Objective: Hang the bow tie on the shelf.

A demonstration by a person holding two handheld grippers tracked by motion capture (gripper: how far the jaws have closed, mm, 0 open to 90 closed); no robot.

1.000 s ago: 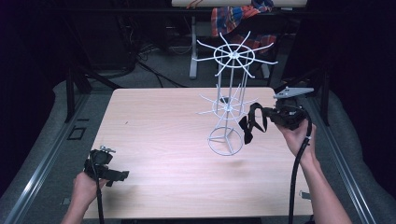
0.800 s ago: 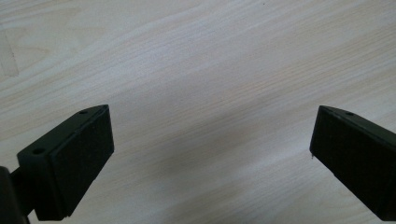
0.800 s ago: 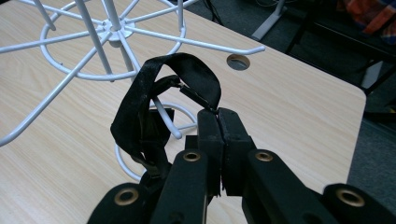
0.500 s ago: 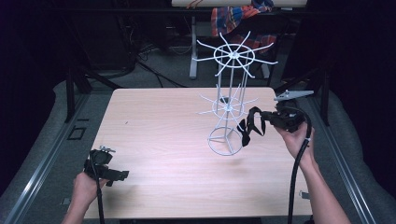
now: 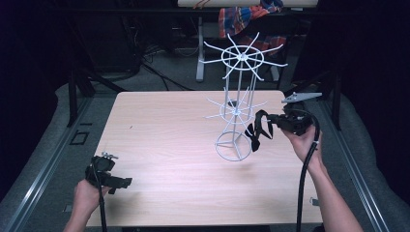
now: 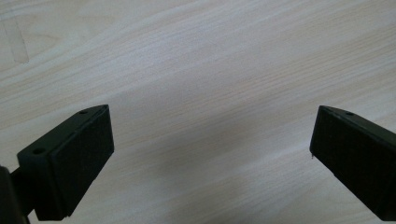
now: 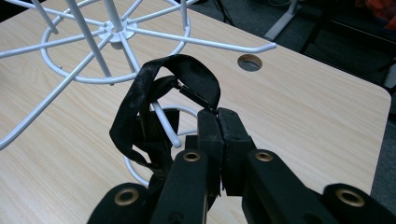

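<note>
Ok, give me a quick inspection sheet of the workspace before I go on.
Surface: light wood table, bare apart from the rack; a round hole near its far right corner.
Job's things: white wire rack upright, right of centre; black strap looped beside a lower prong.
Clutter: nothing seen on the table.
Grippers: right claw shut on the strap, held at the rack; left claw open over bare wood near the front left edge.
Cables: one black cable trails from the right claw along the forearm; more lie on the floor behind.
Surroundings: dark room, a colourful cloth beyond the table.
</note>
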